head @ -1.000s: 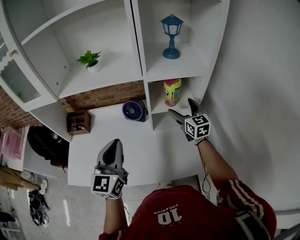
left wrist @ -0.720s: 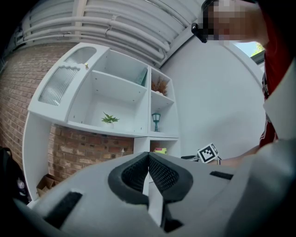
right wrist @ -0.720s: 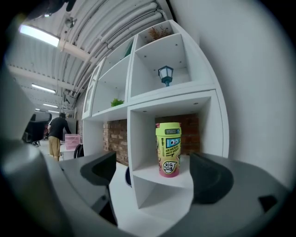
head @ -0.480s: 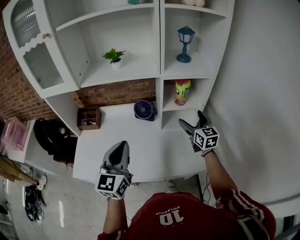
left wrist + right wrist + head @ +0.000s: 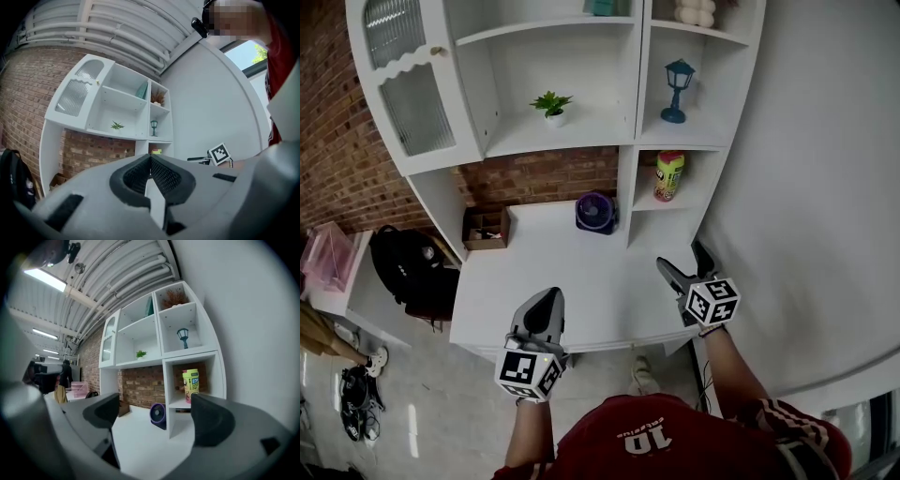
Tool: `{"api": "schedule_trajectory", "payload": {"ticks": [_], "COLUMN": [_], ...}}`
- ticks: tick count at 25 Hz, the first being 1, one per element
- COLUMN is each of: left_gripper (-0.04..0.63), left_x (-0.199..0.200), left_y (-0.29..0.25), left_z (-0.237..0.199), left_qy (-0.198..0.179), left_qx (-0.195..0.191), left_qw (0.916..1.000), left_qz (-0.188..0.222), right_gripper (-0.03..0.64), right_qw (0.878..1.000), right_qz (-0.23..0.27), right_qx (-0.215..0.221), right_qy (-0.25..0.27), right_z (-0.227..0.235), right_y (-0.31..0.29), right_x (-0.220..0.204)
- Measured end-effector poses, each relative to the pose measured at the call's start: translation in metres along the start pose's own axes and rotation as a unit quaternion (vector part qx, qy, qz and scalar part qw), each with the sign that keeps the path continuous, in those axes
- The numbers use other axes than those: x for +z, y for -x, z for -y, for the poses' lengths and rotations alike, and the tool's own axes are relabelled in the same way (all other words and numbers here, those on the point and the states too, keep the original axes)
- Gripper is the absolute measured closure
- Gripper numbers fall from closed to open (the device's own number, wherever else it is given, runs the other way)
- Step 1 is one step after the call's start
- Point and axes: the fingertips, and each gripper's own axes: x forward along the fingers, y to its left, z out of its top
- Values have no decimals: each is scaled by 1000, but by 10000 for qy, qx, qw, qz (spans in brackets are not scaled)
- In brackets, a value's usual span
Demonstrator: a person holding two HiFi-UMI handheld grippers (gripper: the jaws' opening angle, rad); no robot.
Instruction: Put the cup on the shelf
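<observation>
Cup (image 5: 668, 176), yellow and green, stands upright in the low right compartment of the shelf (image 5: 630, 187), beyond the worktop (image 5: 562, 272); its print is too small to read. The right hand-held gripper (image 5: 682, 259) hangs spread and empty, and the left hand-held gripper (image 5: 547, 301) is clenched on nothing. Tall and narrow, the cup could topple if either bumped it.

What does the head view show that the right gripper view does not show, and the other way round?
Only the head view: the left claw, shut, and the person's red shirt. Only the right gripper view: the ceiling light. Both: the right claw, open, the yellow cup, the purple fan and the blue lamp.
</observation>
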Motion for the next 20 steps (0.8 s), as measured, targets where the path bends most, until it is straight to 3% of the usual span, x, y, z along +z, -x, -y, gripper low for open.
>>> {"api": "schedule_trajectory", "payload": {"ticks": [10, 20], "left_gripper": [597, 597], "left_x": [-2, 24], "left_y": [33, 41], "left_z": [5, 10], "left_qy": [-73, -220], "left_qx": [-80, -37], "left_qw": [9999, 9996], "left_qz": [-49, 164], "right_gripper": [161, 237], "right_qw": [9985, 9957], "right_qz": [281, 651], "right_qx": [464, 653], "right_qy": [76, -9], "right_z": [-83, -104], "right_y": [51, 92], "right_x": [16, 44]}}
